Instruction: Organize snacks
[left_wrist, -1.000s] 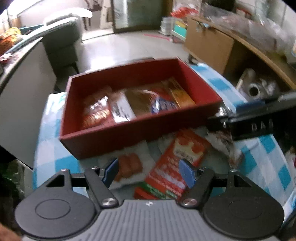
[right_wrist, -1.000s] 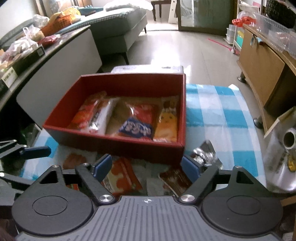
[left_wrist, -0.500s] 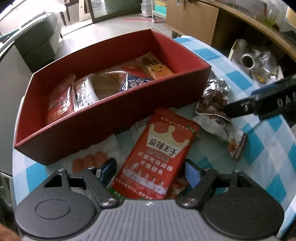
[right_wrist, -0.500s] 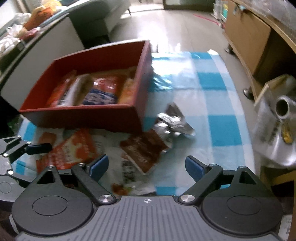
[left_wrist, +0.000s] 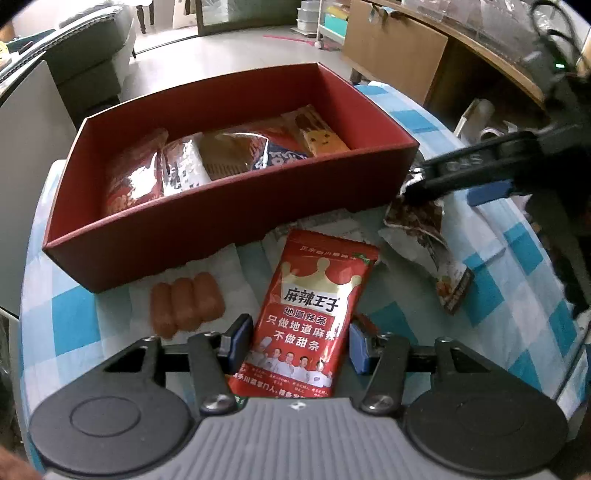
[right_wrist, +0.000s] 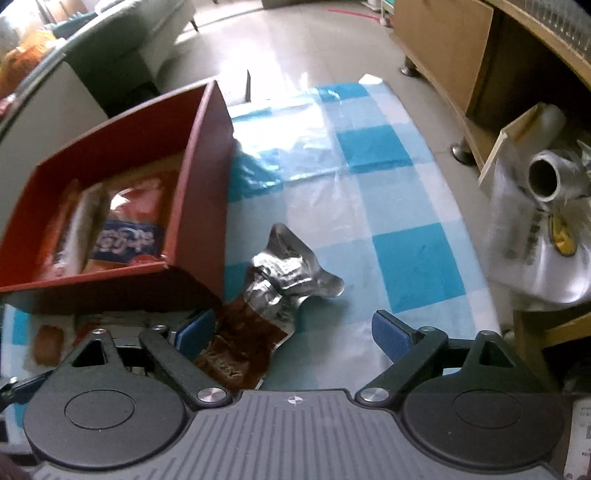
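While its jaws are closing, the left claw (left_wrist: 295, 343) straddles the lower end of a red snack packet (left_wrist: 314, 314) lying flat on the checked counter (left_wrist: 517, 295); pad contact cannot be confirmed. The right claw (right_wrist: 291, 332) is opening wide over a brown-and-silver snack packet (right_wrist: 258, 321), gripping nothing. Beyond both, the red box (left_wrist: 221, 218) holds several packets.
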